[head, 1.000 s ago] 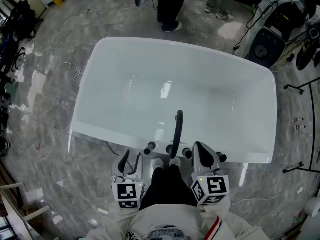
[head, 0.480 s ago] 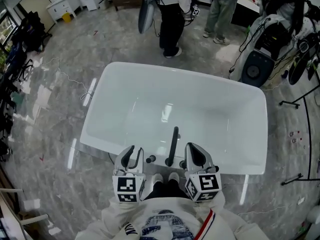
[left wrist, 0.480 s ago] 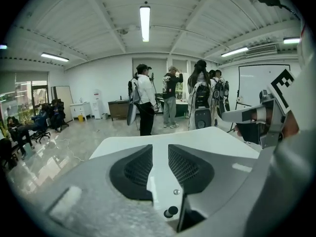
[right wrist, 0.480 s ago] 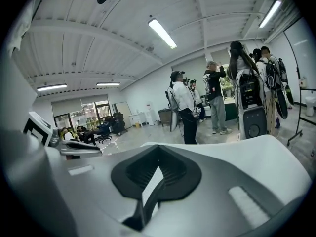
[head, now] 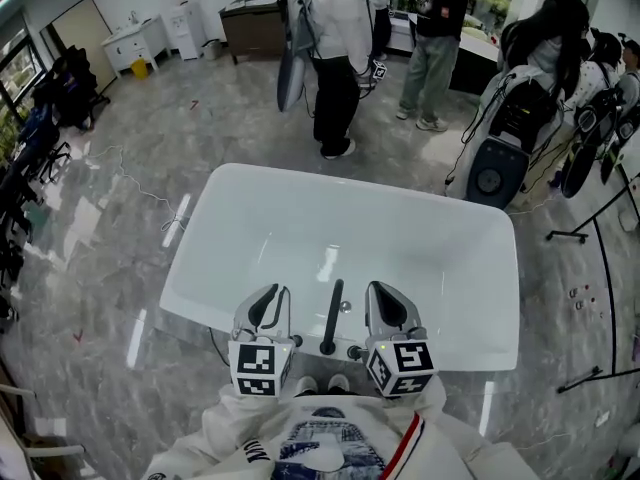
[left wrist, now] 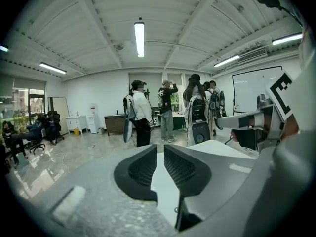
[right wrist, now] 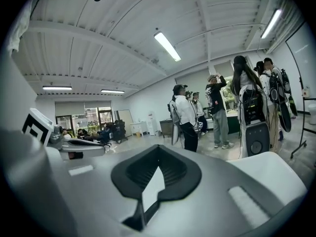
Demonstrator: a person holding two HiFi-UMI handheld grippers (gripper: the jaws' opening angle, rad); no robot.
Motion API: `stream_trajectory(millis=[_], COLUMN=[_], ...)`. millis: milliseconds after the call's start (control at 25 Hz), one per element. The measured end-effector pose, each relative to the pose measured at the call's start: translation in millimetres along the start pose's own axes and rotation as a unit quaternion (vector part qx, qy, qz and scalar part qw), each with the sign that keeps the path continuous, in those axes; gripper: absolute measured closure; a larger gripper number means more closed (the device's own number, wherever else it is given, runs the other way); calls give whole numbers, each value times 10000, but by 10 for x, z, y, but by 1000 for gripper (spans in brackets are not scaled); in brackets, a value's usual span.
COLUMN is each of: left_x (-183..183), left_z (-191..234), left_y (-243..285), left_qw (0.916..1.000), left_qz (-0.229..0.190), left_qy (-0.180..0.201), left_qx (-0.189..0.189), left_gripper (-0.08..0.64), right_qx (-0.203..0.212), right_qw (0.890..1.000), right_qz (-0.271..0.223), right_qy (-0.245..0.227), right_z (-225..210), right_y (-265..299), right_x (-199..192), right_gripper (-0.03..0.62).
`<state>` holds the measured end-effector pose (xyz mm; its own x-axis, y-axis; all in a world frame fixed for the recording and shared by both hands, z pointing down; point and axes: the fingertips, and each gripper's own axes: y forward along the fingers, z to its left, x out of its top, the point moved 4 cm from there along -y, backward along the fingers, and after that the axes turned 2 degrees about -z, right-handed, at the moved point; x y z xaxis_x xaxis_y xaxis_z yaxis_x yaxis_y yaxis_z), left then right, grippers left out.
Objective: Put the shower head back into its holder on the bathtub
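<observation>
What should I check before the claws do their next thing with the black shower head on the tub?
1. Left claw empty: ok. Nothing is between its jaws; a narrow gap shows, and they have just been closing.
2. Right claw empty: ok. Its jaws are together and hold nothing.
3. Shower head free of both claws: ok. It stands on the near rim of the bathtub between them, untouched.
4. Shower head seated in its holder: cannot tell. Its lower end is too small to make out.
5. People out of the way: ok. They stand beyond the tub's far side.
</observation>
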<state>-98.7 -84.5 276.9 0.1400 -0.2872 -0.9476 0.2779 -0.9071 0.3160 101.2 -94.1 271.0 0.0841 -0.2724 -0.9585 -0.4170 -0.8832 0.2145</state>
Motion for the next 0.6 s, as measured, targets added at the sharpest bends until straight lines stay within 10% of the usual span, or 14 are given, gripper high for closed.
stream_trajectory(millis=[600], left_x=[-163], left_z=[-126], left_y=[-335], left_qw=[9999], left_qz=[-74], left_qy=[-152], left_qx=[-29], left_gripper=[560], right_qx=[188], right_qw=[9997], right_qz=[139], right_qy=[82], right_z=[70], right_y=[-312], right_x=[-220], right_gripper=[586])
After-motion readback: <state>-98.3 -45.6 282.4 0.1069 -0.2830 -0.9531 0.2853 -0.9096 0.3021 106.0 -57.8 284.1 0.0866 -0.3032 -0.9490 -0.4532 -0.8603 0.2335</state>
